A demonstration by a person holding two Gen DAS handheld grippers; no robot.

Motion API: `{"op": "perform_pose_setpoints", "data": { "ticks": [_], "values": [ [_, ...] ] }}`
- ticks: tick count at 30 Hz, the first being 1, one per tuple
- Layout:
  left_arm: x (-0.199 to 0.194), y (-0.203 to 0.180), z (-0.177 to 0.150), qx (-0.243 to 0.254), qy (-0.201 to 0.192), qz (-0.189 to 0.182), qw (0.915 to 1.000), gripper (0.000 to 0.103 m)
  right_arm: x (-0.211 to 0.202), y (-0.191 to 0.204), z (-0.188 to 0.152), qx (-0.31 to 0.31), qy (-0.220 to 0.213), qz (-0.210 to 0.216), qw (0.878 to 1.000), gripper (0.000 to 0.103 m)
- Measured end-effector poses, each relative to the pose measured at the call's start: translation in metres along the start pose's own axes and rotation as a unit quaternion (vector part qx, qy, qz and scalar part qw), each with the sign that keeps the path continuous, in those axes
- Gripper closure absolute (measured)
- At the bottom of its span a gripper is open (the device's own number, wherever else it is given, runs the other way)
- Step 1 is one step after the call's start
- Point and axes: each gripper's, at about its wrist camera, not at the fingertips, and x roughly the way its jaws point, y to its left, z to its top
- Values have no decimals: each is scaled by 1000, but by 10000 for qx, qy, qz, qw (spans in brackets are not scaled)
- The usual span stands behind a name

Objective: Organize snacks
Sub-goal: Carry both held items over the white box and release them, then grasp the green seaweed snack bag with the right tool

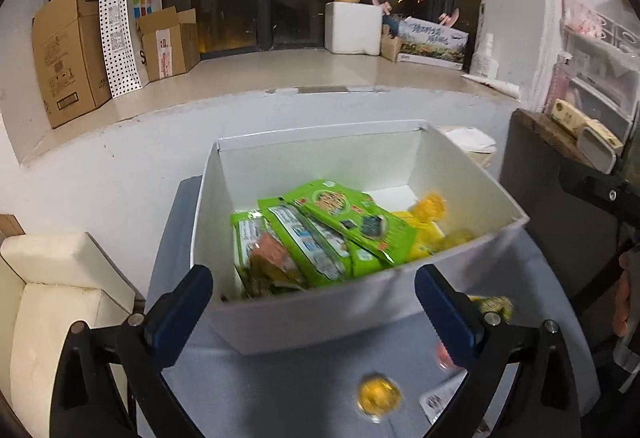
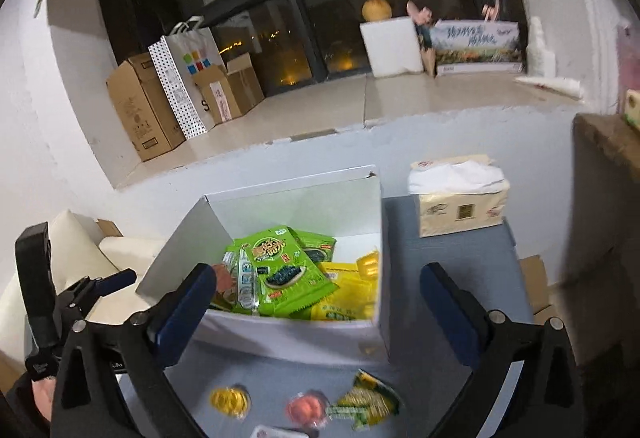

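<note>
A grey table (image 2: 448, 258) stands below a dark window, cardboard boxes (image 1: 68, 54) on the ledge at left. Left gripper (image 1: 314, 292), jaws spread and empty, faces a white box (image 1: 332, 312) of green snack packs (image 1: 344, 222). Right gripper (image 2: 320, 292), also wide open, hovers above a yellow jelly cup (image 2: 229, 401), pink cup (image 2: 306, 409) and green packet (image 2: 370, 404); tissues (image 2: 460, 206) sit right.
</note>
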Motion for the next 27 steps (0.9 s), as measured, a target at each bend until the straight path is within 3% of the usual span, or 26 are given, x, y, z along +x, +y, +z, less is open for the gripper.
{"op": "perform_pose_setpoints", "data": {
  "ticks": [8,14,27],
  "values": [
    [-59,-24,-52,-56,-301,-98,9995,0,-40,13,-66,-474,219,-256,9983,0],
    [-84,-40,-99,-66,-262,79,9996,0,-37,4,-117,-278,602,-263,9975,0],
    [-94,-14,-143,-485,67,176,9986,0,40,-26,-118,1,1158,-578,9916,0]
  ]
}}
